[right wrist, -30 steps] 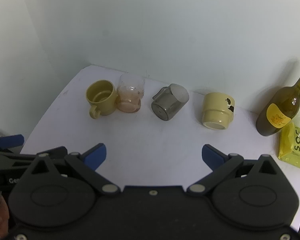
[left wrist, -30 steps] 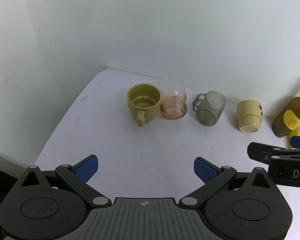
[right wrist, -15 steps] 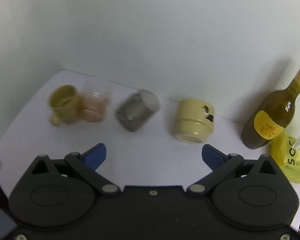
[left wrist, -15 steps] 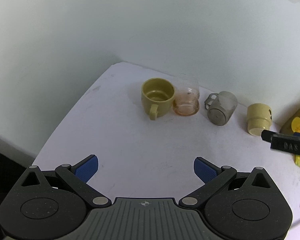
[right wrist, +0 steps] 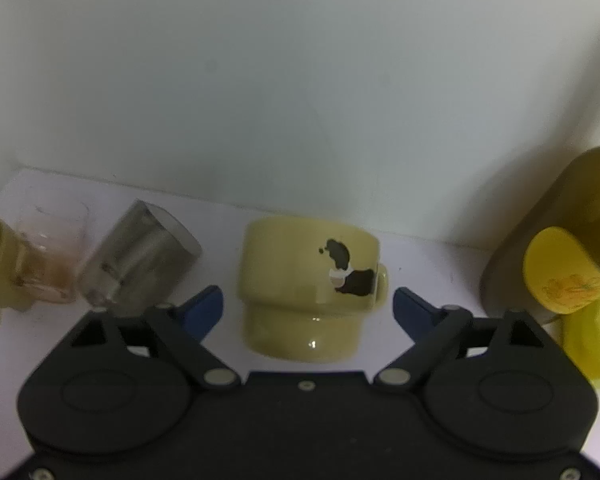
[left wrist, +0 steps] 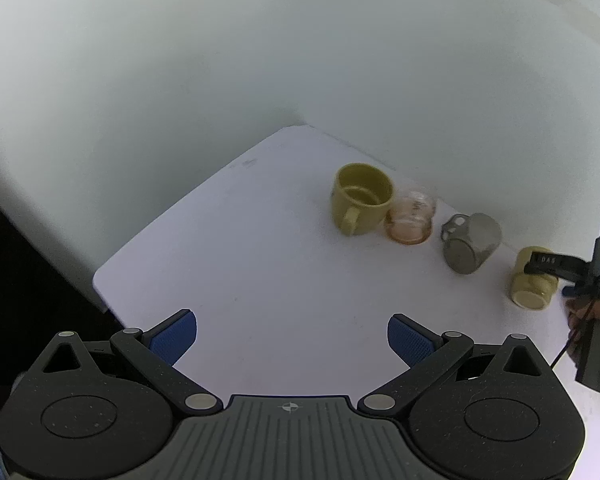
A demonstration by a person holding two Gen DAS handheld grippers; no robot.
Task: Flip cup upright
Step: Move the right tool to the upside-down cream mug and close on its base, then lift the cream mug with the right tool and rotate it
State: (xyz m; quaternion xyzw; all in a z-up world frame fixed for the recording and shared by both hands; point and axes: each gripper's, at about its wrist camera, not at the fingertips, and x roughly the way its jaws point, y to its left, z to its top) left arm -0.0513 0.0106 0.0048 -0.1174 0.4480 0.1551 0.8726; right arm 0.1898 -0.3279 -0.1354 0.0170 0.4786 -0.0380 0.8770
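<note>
A pale yellow mug with a dark animal print [right wrist: 308,288] lies upside down on the white table; it also shows in the left wrist view [left wrist: 534,284]. My right gripper [right wrist: 308,308] is open, with its blue fingers [right wrist: 204,310] on either side of the mug and not touching it. A grey metal cup [right wrist: 140,252] lies tipped on its side to the left of the mug. My left gripper [left wrist: 292,336] is open and empty, held back over the table's near left part.
An upright olive mug [left wrist: 360,200] and a clear pinkish glass [left wrist: 410,220] stand at the back left. A dark green bottle with a yellow label [right wrist: 556,248] and a yellow packet [right wrist: 592,340] stand close on the right. The wall is right behind the cups.
My right gripper has moved forward and right until its open fingers straddle the upside-down yellow mug. My left gripper has pulled back and to the left.
</note>
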